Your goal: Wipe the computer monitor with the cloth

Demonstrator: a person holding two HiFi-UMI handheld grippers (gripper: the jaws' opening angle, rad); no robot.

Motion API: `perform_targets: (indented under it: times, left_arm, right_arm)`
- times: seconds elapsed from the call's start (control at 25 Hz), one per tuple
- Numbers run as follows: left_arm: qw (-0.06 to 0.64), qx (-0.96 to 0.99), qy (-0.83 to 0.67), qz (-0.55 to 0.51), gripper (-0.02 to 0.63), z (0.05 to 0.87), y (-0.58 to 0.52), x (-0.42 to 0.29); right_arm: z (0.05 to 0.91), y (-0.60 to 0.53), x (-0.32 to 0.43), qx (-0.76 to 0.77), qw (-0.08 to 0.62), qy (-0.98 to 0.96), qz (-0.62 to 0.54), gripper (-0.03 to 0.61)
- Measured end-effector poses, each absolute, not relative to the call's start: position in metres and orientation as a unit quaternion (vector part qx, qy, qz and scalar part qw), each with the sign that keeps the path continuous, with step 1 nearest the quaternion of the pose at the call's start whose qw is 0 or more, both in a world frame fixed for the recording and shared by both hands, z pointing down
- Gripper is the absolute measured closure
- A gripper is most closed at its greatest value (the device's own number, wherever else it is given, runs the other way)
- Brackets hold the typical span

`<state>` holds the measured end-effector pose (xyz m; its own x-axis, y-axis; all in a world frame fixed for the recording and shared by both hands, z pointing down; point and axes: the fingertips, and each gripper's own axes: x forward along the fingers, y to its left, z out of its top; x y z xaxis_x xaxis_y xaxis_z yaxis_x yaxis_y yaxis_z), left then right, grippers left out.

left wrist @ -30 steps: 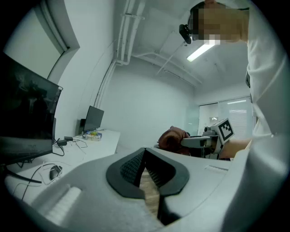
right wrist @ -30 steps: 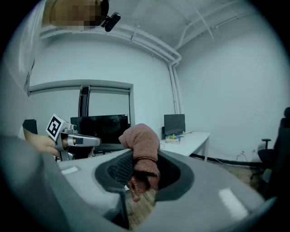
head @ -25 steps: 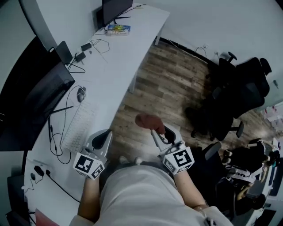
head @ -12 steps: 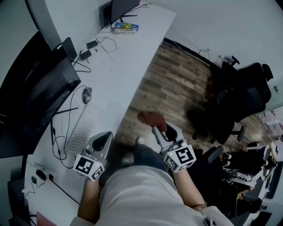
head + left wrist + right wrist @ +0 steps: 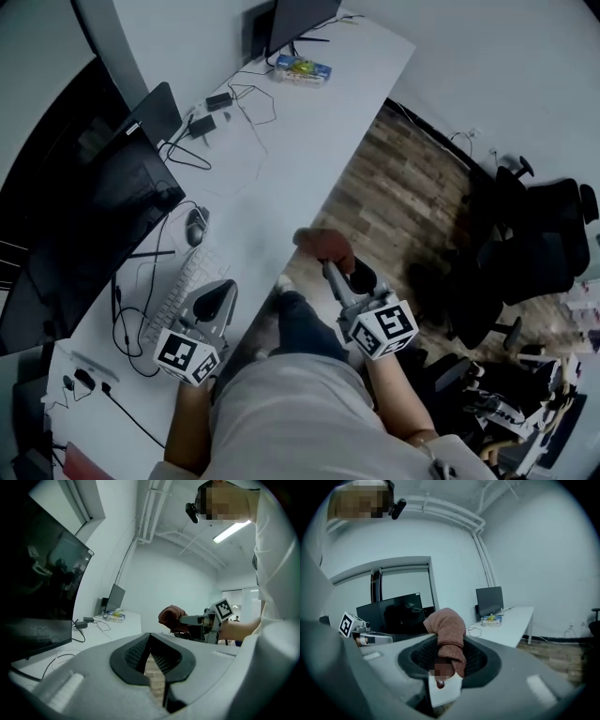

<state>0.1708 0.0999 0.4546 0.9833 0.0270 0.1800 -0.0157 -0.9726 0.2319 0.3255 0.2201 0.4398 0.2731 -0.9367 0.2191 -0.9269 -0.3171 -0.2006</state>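
**Cloth clamped in the right gripper, held apart from the monitor**

Head view, read from left to right. A large dark monitor [image 5: 94,225] stands along the left side of a white desk [image 5: 309,112]. In front of the screen lie a mouse [image 5: 195,225] and, nearer the person, a pale keyboard [image 5: 178,292].

The left gripper [image 5: 221,298] hangs over the desk's near part, just beside the keyboard. Its own view shows the two jaws brought together at the tips with nothing between the pads. Only a sliver of wood floor [image 5: 403,178] shows through the slit below them.

To its right is the cloth [image 5: 323,246], a reddish-brown bunched wad. It sits at the tip of the right gripper [image 5: 330,267]. It appears just past the desk's edge, against the floor, well apart from the monitor and not touching it.

The right gripper view shows the jaws closed on the cloth's lower end. The rest of the wad rises above the pads and folds over them. In that view the monitor stands in the background, left of the cloth.

At the desk's far end stand a second monitor [image 5: 295,17] and a small coloured box [image 5: 302,68]. Dark office chairs [image 5: 530,239] occupy the floor at far right.
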Motion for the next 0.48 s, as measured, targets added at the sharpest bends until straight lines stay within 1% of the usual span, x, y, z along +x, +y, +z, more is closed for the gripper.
perform_targets:
  times: [0.24, 0.48]
  left_arm:
    - [0.122, 0.985, -0.056, 0.105, 0.604, 0.453, 0.051, 0.21]
    - [0.127, 0.975, -0.148, 0.108, 0.604, 0.446, 0.002, 0.217]
  right_arm:
    - [0.438, 0.142, 0.376, -0.75, 0.017, 0.642, -0.16, 0.445]
    - [0.419, 0.049, 0.394, -0.672, 0.034, 0.722, -0.161, 0.445]
